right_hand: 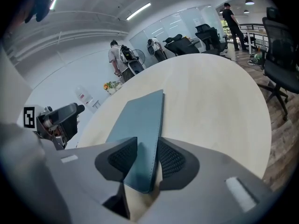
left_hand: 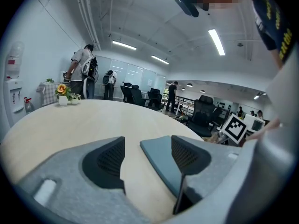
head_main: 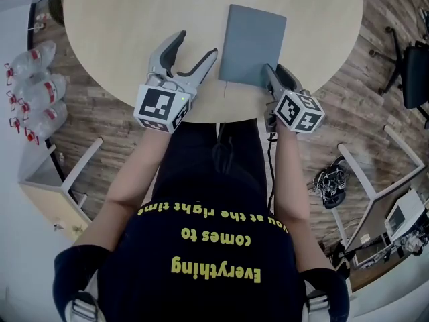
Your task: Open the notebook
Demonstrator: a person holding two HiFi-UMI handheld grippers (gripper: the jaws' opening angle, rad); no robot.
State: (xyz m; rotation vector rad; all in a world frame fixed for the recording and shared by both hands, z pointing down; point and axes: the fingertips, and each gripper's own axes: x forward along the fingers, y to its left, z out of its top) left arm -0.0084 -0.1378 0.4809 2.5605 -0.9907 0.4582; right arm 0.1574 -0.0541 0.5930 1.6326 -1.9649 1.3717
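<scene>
A closed grey-blue notebook (head_main: pixel 255 44) lies flat on the round pale wooden table (head_main: pixel 120 19). My left gripper (head_main: pixel 196 45) rests on the table just left of the notebook, jaws wide open with only bare table between them. In the left gripper view the notebook (left_hand: pixel 159 160) shows beside the right-hand pad (left_hand: pixel 188 154). My right gripper (head_main: pixel 276 71) sits at the notebook's near right corner. In the right gripper view that corner (right_hand: pixel 142 171) lies between the jaws of my right gripper (right_hand: pixel 147 160), and a sliver of table shows beside the right pad (right_hand: pixel 170 160).
The table's near edge runs just under both grippers. Several water bottles (head_main: pixel 37 92) lie on the floor at the left and an office chair (head_main: pixel 412 72) stands at the right. A small flower pot (left_hand: pixel 62 94) is on the table's far side, with people beyond.
</scene>
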